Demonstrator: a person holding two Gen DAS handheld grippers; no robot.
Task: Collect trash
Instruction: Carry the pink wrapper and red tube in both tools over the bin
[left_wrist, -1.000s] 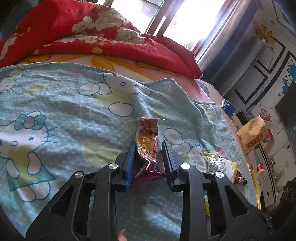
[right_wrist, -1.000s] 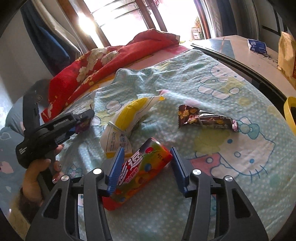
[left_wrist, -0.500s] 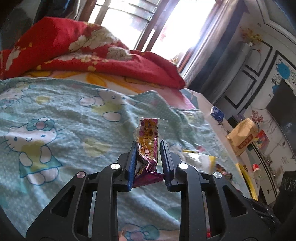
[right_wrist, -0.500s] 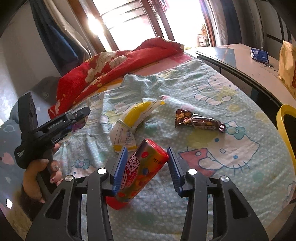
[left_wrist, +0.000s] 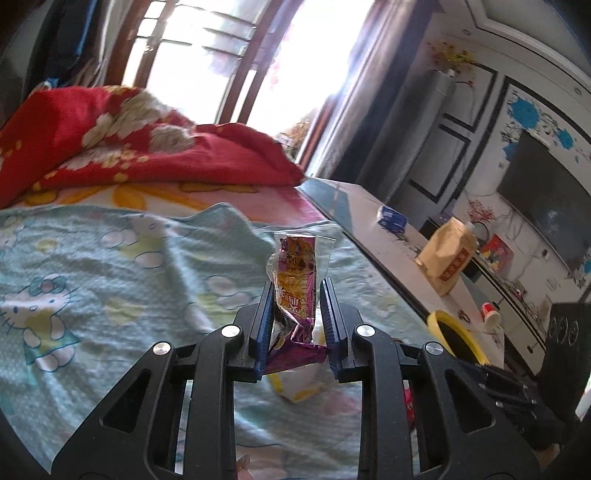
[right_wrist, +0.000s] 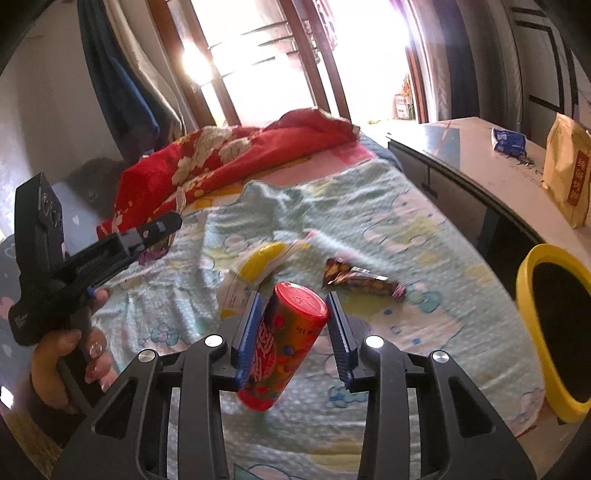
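I have both grippers up off the bed (right_wrist: 424, 229), with free air beneath them. To the right of my right gripper (right_wrist: 293, 314) the mattress edge drops off beside a long dark-edged counter (right_wrist: 476, 155), and a yellow bin (right_wrist: 532, 332) stands at the bed's corner, its dark inside unreadable. My right gripper's blue pads clamp a red candy tube (right_wrist: 284, 343), tilted with its lid away from me. Ahead of it on the blanket lie a yellow-and-white wrapper (right_wrist: 258, 266) and a brown snack wrapper (right_wrist: 362, 282), apart from each other. My left gripper (left_wrist: 297, 295) is pinched on a crumpled purple-and-yellow wrapper (left_wrist: 295, 284) that stands upright between the pads. A red floral quilt (left_wrist: 147, 147) is heaped far ahead; a tan paper bag (left_wrist: 447, 258) and a small blue packet (left_wrist: 391, 218) sit on the counter.
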